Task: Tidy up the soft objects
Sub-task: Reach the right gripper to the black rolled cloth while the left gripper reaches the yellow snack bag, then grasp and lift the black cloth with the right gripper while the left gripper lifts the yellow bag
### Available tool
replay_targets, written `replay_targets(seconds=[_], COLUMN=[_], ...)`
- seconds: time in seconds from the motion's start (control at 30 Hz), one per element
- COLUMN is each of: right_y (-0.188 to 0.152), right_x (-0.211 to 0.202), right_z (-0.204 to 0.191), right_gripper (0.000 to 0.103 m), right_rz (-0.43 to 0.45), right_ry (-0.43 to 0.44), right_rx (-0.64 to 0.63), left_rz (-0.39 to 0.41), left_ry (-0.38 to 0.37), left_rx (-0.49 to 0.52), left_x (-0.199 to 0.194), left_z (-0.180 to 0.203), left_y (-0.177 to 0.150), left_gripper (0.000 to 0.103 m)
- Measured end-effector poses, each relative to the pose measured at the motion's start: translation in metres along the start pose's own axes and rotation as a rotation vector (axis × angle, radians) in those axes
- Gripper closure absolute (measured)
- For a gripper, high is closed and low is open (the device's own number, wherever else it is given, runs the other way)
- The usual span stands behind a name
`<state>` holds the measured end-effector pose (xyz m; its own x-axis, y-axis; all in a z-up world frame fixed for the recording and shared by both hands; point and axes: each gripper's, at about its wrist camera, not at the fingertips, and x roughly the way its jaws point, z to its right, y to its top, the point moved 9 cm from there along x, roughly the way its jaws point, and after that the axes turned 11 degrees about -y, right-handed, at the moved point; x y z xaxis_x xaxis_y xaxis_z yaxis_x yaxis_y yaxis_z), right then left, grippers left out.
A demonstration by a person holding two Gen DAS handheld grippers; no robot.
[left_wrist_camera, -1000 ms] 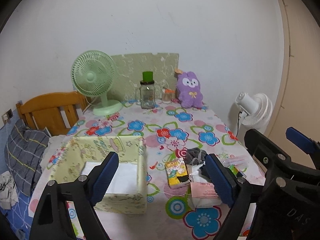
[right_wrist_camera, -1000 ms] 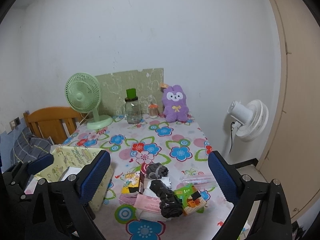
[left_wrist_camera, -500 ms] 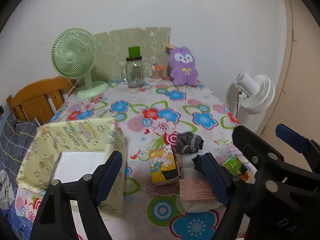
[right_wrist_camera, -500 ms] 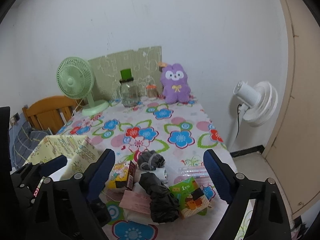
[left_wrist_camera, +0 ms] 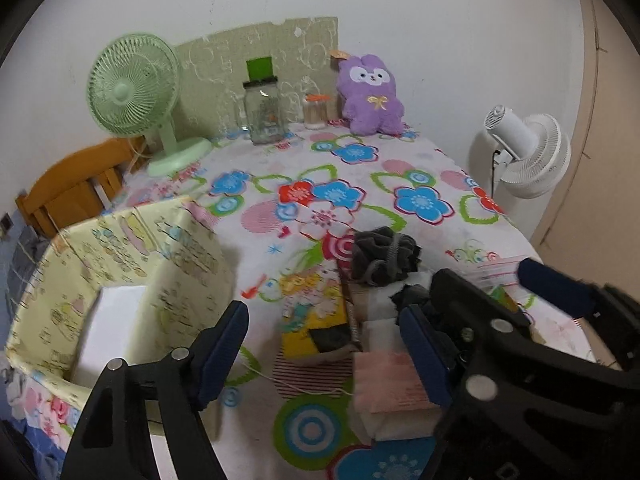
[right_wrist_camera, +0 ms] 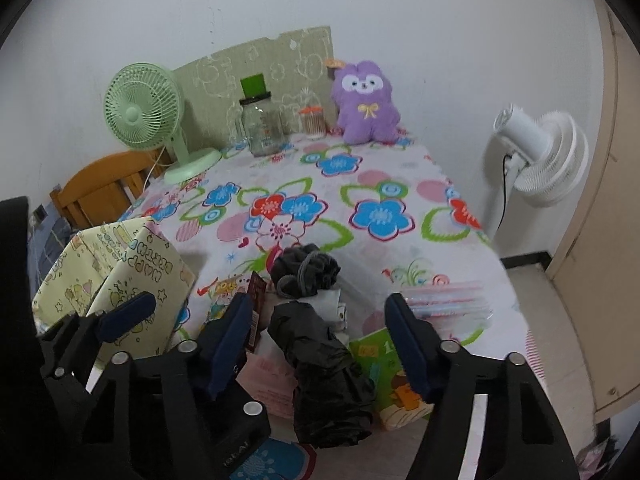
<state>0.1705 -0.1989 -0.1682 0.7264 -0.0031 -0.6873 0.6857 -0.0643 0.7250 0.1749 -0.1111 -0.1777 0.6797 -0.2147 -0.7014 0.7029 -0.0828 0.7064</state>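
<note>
A soft black bundle (right_wrist_camera: 324,376) lies near the front edge of the table (right_wrist_camera: 400,176), and it looks bigger and closer than half a second ago. It is crinkly and lumpy, like a rolled-up bag or cloth. Just behind the black bundle sits a gray fuzzy ball of cloth (right_wrist_camera: 306,270) with a band around it. A flat pink paper (right_wrist_camera: 272,380) lies under the black bundle, and a green picture book (right_wrist_camera: 390,376) touches its right side. Left of the black bundle stands a yellow box (right_wrist_camera: 136,276) with cartoon prints. Far behind it, by the wall, sits a fluffy purple bunny (right_wrist_camera: 366,102).

The right gripper (right_wrist_camera: 320,344) has come down over the black bundle, with its blue fingers (right_wrist_camera: 230,344) spread wide on both sides, holding nothing. The left gripper (left_wrist_camera: 324,348) is wide apart too, and it grips nothing
</note>
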Motion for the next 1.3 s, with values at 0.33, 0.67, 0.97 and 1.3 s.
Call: replay_targets(seconds=[0.33,0.67,0.97,1.3], right_y=[-0.009,-0.023,-0.023,-0.007], right_x=[0.021,0.042,0.044,0.027], right_z=[-0.002,-0.013,-0.018,-0.014], right_gripper=[0.044,0.057,0.071,0.073], right_rz=[-0.064,-0.15,-0.159,-0.115], right_ry=[0.003,0.034,0.055,0.017], right_rx=[-0.024,-0.051,-0.042,-0.047], left_rz=[-0.087,-0.112,-0.115,-0.068], left_ry=[-0.034,0.0,-0.046,-0.047], left_rx=[-0.066,-0.067,-0.087,-0.053], left_x=[0.028,0.041,0.042,0.022], left_z=[-0.006,-0.016,-0.014,-0.007], left_y=[-0.014,-0.024,-0.023,-0.006], left_gripper=[0.031,0.046,0.055,0.056])
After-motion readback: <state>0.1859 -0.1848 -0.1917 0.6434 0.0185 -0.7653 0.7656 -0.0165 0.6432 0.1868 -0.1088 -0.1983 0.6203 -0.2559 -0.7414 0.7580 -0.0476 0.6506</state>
